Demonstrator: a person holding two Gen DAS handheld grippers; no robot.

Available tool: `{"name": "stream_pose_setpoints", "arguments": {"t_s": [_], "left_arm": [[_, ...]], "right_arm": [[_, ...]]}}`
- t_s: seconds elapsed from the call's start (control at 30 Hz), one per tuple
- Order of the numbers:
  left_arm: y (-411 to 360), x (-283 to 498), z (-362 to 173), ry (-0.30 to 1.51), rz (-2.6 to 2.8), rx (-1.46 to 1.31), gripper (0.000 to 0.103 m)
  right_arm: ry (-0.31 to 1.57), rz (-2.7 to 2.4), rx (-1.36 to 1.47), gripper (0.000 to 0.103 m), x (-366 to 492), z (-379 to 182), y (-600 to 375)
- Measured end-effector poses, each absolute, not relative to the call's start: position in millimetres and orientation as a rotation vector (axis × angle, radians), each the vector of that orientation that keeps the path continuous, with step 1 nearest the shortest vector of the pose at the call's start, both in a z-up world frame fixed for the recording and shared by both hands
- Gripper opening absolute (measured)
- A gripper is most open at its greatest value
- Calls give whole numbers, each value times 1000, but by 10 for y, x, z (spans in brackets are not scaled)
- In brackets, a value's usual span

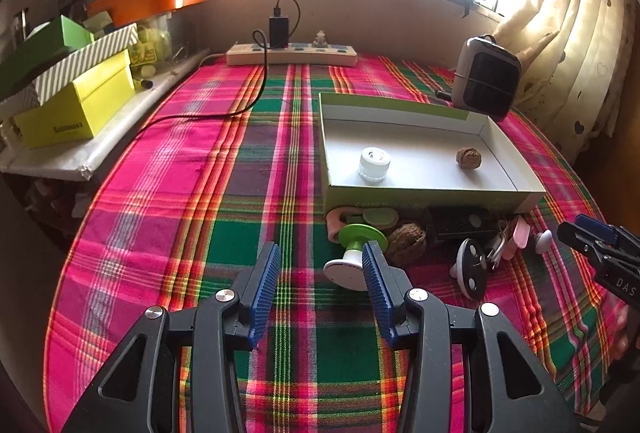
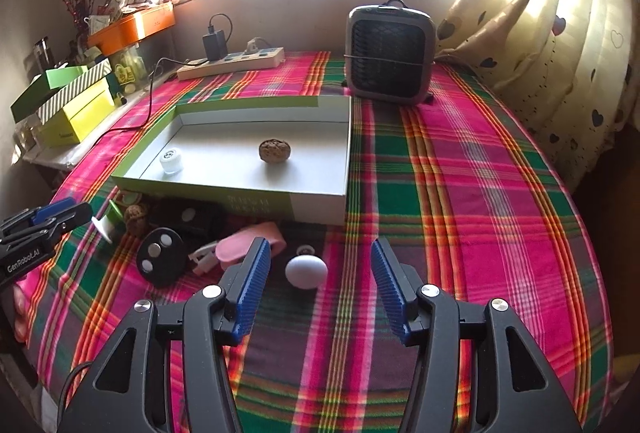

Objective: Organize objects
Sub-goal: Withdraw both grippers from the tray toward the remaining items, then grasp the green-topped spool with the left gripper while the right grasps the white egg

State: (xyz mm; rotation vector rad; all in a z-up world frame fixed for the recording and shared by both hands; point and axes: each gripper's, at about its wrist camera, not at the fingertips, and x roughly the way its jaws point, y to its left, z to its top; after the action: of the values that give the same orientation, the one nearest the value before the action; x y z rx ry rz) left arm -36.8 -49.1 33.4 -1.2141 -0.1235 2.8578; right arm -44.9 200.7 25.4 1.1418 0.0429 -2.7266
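left gripper (image 1: 320, 265) – jaws apart, right gripper (image 2: 318, 265) – jaws apart, angled downward

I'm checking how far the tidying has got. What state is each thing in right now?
Box: open, no lid.
Small white jar: upright in the box.
Walnut: in the box.
Second walnut: on the cloth, outside the box.
White egg: on the cloth, ahead of the right gripper.
Right gripper: open.
Left gripper: open, empty.
Charger: plugged into the power strip.
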Motion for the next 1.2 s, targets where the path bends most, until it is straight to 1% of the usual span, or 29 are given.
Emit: {"name": "stream_pose_setpoints", "arguments": {"t_s": [0.13, 0.4, 0.5, 0.57, 0.83, 1.2], "left_arm": [[-549, -350, 291, -141, 2850, -1240, 42], [-596, -315, 225, -255, 2748, -1212, 42], [-582, -322, 220, -279, 2725, -1196, 48], [-571, -344, 196, -294, 2709, -1203, 49], [-515, -426, 119, -272, 2683, -1230, 53], [-426, -556, 77, -205, 2670, -1256, 54]], "right_arm": [[64, -2727, 1152, 54, -408, 206, 2040], [36, -2719, 1180, 54, -385, 131, 2113], [33, -2710, 1194, 55, -375, 102, 2131], [30, -2705, 1198, 59, -369, 88, 2142], [21, -2666, 1235, 60, -422, -14, 2119], [72, -2633, 1261, 60, -577, -62, 2020]]}}
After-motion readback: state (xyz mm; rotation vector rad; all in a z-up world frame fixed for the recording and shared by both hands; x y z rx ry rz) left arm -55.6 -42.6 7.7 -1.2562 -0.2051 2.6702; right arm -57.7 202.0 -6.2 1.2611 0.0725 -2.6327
